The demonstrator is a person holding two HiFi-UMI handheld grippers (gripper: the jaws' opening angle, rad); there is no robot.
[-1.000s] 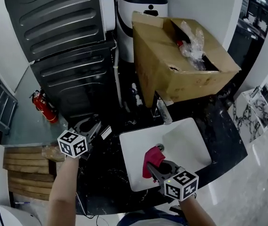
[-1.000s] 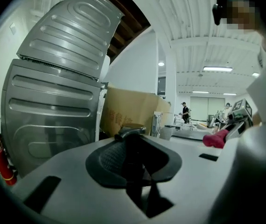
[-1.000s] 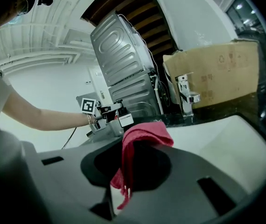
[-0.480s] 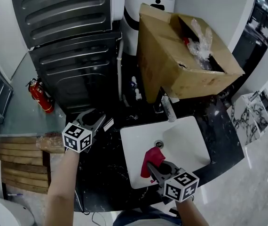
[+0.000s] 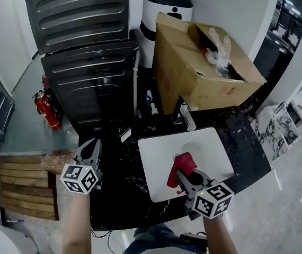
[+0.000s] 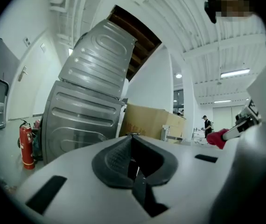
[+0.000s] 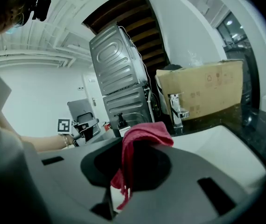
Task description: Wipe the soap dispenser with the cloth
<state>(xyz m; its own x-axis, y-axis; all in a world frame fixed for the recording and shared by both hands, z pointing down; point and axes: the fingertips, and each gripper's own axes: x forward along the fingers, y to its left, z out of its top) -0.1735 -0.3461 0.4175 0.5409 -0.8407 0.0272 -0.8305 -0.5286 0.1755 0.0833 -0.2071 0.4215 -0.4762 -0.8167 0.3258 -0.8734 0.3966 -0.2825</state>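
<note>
Your left gripper, on the near left over the black speckled stone counter, has just been closing. Its jaws now meet with nothing between them. Your right gripper is clamped on the crumpled red cloth, holding it above the white rectangular sink basin.

The dark pump-top soap dispenser stands on the counter left of the basin, beyond the left gripper and apart from both grippers.

At far left a red fire extinguisher stands on the grey floor beside the tall grey ribbed metal machine. A chrome tap sits at the basin's far edge, and behind it is an open brown cardboard box.

Count two grippers, one cloth, one dispenser, one basin, one tap, one box and one extinguisher.
</note>
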